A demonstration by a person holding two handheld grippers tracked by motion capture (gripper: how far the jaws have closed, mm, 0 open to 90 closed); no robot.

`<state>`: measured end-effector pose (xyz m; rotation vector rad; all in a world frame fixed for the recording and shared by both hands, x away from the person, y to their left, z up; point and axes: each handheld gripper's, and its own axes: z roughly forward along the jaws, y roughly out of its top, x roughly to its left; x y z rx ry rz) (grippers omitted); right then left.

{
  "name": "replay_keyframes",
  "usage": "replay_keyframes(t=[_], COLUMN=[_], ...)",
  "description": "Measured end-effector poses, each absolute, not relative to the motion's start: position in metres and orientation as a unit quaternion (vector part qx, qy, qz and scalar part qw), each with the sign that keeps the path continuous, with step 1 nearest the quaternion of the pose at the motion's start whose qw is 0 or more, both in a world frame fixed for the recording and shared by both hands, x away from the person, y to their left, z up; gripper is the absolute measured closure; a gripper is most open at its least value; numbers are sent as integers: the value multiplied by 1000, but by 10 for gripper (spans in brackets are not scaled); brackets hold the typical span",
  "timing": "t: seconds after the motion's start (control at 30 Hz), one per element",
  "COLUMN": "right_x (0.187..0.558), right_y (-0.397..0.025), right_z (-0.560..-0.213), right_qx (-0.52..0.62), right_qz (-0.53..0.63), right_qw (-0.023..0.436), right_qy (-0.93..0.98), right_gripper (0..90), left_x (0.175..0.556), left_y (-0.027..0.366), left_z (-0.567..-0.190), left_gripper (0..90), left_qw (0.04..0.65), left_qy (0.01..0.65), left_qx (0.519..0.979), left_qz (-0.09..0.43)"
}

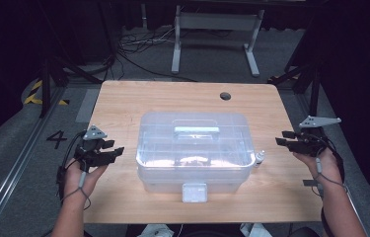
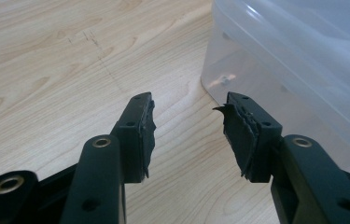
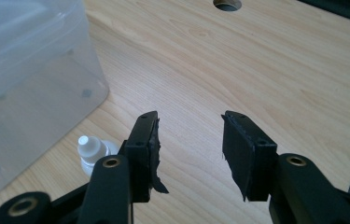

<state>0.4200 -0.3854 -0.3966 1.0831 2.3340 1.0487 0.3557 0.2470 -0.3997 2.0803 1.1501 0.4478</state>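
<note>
At the table's [image 1: 123,98] centre a clear lidded box [image 1: 192,148] is sitting, its latch [image 1: 194,192] facing the near edge and a handle [image 1: 196,130] lying on the lid. Left gripper [image 1: 113,148] is hovering just left of the box, jaws apart and holding nothing; right gripper [image 1: 282,138] is hovering to the right, jaws likewise apart and empty. A small white-capped bottle [image 1: 260,158] is standing just beside the box's right wall, near the right gripper. Both grippers appear to be approaching, so the step in hand is probably the reach. Next, the right gripper would need lowering around the bottle, or both closing toward the box.
</note>
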Motion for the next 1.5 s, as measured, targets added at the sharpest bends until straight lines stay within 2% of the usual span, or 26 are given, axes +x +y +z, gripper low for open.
replay_keyframes(t=[0.27, 0.47, 0.77, 1.1, 1.2, 1.3, 1.5], right_x=[419, 418, 415, 412, 412, 412, 413], right_y=[-395, -396, -391, -389, -389, -388, -387], right_z=[-398, -400, -407, -412, -412, -413, -415], right_qx=[405, 399, 397, 395, 397, 397, 396], right_qz=[380, 376, 352, 345, 346, 344, 343], right_qw=[176, 188, 188, 182, 181, 178, 176], right_qy=[813, 815, 826, 832, 831, 832, 833], right_gripper=[547, 539, 531, 526, 525, 522, 516], left_x=[351, 352, 353, 350, 350, 355, 355], left_y=[242, 238, 216, 193, 187, 180, 166], left_z=[-379, -362, -334, -304, -297, -292, -284], left_gripper=[550, 497, 526, 488, 488, 481, 458], left_qw=[356, 384, 401, 426, 432, 440, 440], left_qy=[427, 430, 385, 346, 337, 331, 313], left_qx=[812, 801, 819, 824, 827, 832, 838], left_qz=[178, 158, 144, 143, 127, 75, 75])
